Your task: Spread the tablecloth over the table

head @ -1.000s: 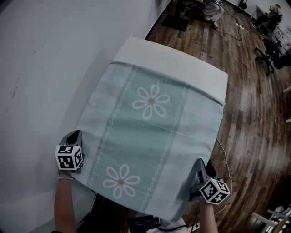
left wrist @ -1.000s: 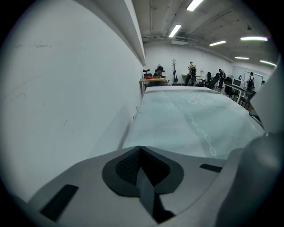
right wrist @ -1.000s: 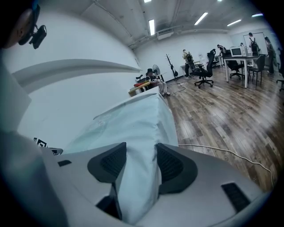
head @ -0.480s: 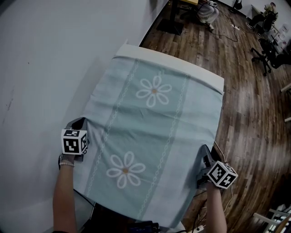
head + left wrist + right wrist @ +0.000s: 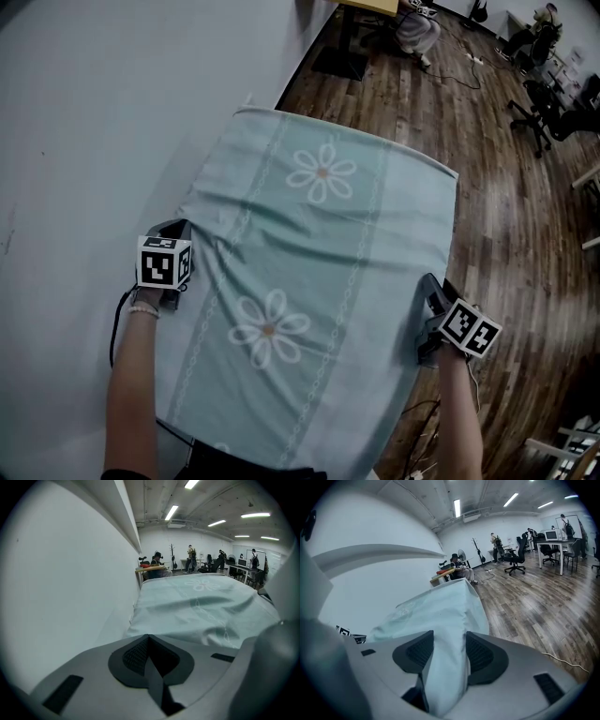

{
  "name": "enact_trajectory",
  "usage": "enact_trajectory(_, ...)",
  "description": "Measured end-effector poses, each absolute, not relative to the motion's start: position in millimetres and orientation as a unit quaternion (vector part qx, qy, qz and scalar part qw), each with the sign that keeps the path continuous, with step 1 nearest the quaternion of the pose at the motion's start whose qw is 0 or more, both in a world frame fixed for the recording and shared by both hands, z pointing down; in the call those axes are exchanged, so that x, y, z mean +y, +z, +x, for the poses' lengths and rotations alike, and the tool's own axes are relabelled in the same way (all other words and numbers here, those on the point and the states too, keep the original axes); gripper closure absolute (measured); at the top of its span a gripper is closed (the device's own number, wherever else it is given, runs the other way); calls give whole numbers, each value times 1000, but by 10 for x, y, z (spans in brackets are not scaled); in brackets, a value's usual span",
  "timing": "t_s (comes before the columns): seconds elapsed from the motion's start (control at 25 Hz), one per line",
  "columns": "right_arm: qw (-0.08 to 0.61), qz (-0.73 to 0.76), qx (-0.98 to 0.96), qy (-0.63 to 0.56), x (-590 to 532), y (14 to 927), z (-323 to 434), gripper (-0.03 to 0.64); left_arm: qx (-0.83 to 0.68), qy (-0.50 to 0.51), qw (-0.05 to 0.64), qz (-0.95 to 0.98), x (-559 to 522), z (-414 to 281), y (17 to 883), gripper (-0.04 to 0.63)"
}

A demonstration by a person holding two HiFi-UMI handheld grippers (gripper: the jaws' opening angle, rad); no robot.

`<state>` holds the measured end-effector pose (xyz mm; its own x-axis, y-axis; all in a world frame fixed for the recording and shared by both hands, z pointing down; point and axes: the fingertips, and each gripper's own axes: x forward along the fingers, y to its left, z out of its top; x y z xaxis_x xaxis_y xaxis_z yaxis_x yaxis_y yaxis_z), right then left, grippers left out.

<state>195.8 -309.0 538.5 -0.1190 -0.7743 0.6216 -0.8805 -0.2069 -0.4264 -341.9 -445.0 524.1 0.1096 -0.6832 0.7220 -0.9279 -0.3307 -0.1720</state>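
Tablecloth [image 5: 319, 272] with daisies stretched flat, your left gripper [image 5: 176, 228] clamped shut on its left edge, your right gripper [image 5: 428, 281] pinched a fold of its right edge.

My head view is dim and greyish, darker toward the corners, and the wide lens bows its straight edges. Pale glare streaks the wood floor [image 5: 525, 234] at right. Soft shadows sit in the folds of the tablecloth [image 5: 319, 272]. A black ring vignettes both gripper views. There the ceiling strip lights [image 5: 171, 512] burn bright along the top, and the near foreground is soft and out of focus.
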Motion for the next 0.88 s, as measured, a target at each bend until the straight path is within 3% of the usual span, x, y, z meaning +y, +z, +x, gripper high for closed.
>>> enact_trajectory(0.88, 90, 688, -622, 363, -3932, 5409, 2243, 388, -543, 403, 105, 729, -5348, -3129, 5338, 583)
